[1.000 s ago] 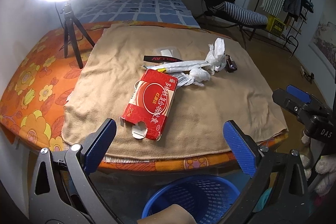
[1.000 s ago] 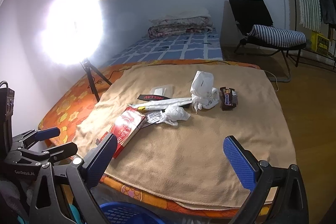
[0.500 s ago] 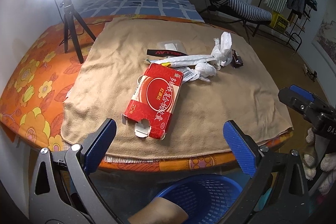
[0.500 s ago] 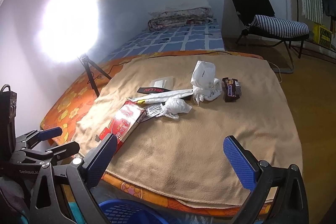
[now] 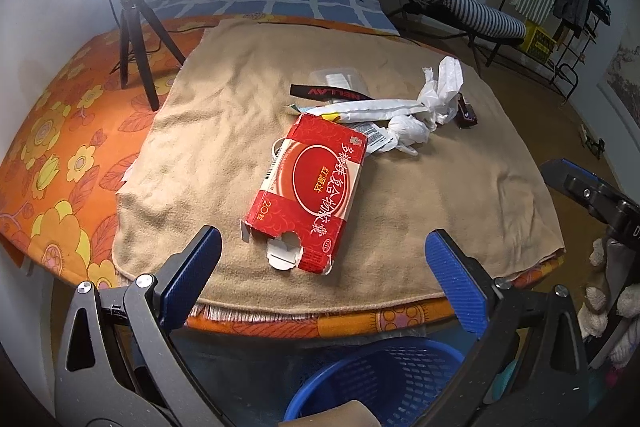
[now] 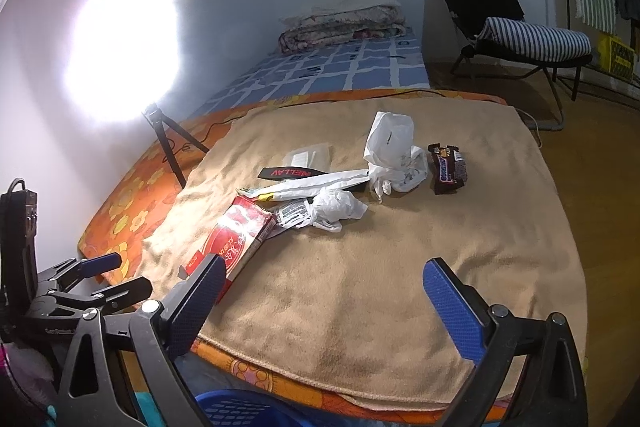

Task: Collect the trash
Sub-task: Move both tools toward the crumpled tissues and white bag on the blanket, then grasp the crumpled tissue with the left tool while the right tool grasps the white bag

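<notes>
A red cardboard box point(image 5: 312, 191) lies flat on a tan blanket point(image 5: 460, 195), its torn end toward me. Behind it lie crumpled white plastic bags point(image 5: 432, 99), a long white wrapper point(image 5: 372, 109), a black strip point(image 5: 328, 93) and a dark candy wrapper point(image 5: 466, 113). My left gripper point(image 5: 326, 277) is open and empty, just short of the box's near end. My right gripper point(image 6: 320, 301) is open and empty over the blanket's near edge; the box point(image 6: 236, 241) is by its left finger, the bags point(image 6: 390, 155) and candy wrapper point(image 6: 446, 169) farther off.
A blue plastic basket point(image 5: 384, 379) stands on the floor below the bed's edge, also at the bottom of the right view point(image 6: 240, 409). A ring light on a tripod point(image 5: 134, 23) stands on the orange mattress at left. A folding chair point(image 6: 520, 39) stands at the far right.
Both grippers have moved forward toward the bed; the red box and the other trash look larger and nearer. Nothing on the blanket has moved. Both stay open.
</notes>
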The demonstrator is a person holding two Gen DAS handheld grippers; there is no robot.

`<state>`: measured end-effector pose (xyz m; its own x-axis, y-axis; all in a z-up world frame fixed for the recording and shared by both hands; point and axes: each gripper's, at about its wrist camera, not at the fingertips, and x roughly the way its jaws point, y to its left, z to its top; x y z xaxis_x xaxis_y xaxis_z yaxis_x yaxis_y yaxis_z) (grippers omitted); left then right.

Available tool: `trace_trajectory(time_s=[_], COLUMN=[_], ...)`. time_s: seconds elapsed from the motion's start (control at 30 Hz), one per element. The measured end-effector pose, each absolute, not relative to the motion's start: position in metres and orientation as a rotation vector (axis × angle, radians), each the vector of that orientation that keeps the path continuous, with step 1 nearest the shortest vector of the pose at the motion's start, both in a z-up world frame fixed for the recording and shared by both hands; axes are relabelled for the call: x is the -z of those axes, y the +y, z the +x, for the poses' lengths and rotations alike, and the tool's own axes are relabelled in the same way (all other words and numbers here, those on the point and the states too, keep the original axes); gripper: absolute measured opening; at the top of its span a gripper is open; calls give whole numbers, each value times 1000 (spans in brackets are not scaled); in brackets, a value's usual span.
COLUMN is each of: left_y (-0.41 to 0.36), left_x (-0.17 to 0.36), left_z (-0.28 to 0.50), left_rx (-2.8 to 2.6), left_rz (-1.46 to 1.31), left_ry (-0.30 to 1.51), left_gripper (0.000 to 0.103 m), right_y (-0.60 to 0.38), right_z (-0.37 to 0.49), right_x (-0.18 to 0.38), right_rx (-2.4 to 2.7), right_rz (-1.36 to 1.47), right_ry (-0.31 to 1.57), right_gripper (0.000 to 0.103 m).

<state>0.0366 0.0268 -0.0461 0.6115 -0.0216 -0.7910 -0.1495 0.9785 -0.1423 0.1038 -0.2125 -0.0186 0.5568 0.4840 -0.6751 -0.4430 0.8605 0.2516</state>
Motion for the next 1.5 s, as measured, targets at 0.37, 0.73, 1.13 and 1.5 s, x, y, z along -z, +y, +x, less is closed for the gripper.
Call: trace_trajectory(time_s=[0.37,0.73,1.13,1.5], left_y=[33,18,-32,-38], left_x=[68,69,68,101], left_z=[68,94,144,198], left_rx=[-42,-13,75,83], left_rz=[-203,-192,-150,-281], left_ry=[977,974,929,969], left_gripper=[103,103,83,68], right_y=[-216,-230,-229,-211], right_z=[135,182,249,285], right_x=[35,28,36,52], right_rx=[-532,-488,-485,-475], right_rz=[119,197,330,307], right_ry=[898,899,957,979], right_gripper=[97,97,84,80])
